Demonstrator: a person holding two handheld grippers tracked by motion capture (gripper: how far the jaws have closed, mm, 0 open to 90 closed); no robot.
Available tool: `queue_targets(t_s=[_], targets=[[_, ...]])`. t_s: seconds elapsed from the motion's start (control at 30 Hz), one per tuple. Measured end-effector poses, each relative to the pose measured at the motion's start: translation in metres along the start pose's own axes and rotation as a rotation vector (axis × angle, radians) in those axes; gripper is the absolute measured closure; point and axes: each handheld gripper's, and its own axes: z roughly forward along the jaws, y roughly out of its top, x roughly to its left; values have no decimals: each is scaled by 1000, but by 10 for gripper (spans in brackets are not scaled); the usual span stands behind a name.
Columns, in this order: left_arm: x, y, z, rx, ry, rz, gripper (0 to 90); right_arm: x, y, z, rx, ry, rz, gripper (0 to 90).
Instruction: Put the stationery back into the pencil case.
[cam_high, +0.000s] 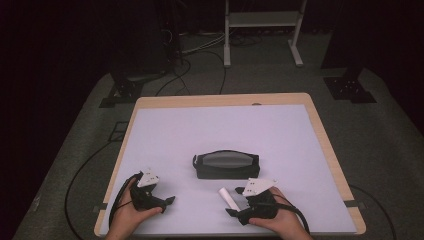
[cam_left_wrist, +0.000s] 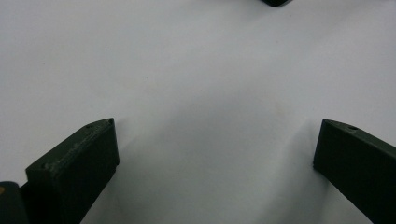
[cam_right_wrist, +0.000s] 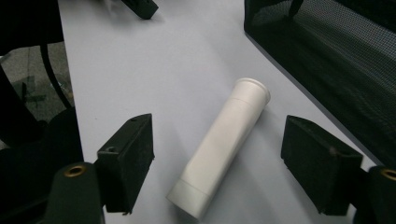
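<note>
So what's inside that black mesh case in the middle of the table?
Cannot tell. The black mesh case lies closed, a grey panel on top; the right gripper view shows only dark netting. In front of it a white tube lies between the open right tool.

My table (cam_high: 150, 102) top is pale lavender-white with a light wood edge. The tube (cam_right_wrist: 219, 147) is plain white, the pouch (cam_high: 226, 165) black mesh (grey panel on top), and both my grippers are black.
</note>
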Motion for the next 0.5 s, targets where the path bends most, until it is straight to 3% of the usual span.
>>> queue_targets(t_s=[0.5], targets=[[0,0,0,0,0,0,0,3,-6,9,59,-18,-24,465]])
